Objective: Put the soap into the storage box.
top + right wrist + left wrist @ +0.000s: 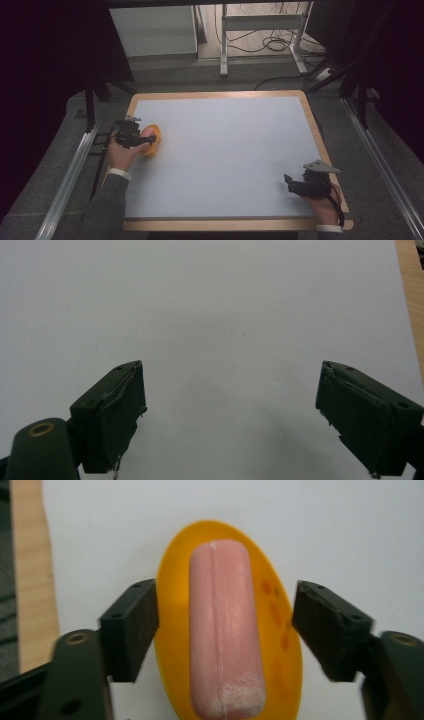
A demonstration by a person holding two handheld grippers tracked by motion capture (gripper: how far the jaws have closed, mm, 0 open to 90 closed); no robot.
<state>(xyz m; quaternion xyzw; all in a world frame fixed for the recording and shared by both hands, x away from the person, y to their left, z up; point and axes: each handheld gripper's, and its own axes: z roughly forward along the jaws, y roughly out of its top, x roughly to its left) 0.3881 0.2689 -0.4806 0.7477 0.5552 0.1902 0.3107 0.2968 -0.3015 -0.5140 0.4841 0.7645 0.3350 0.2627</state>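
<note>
A pink sausage lies lengthwise on a small orange oval plate at the left side of the white board. My left gripper is open, its two black jaws standing either side of the plate and apart from the sausage. In the high view the left gripper sits right over the orange plate. My right gripper rests low near the board's front right corner. In the right gripper view it is open, with bare white board between the jaws.
The white board has a wooden rim and sits on a dark grey table. Metal rails run along both sides. Beyond the far edge stand a white frame and loose cables on the floor.
</note>
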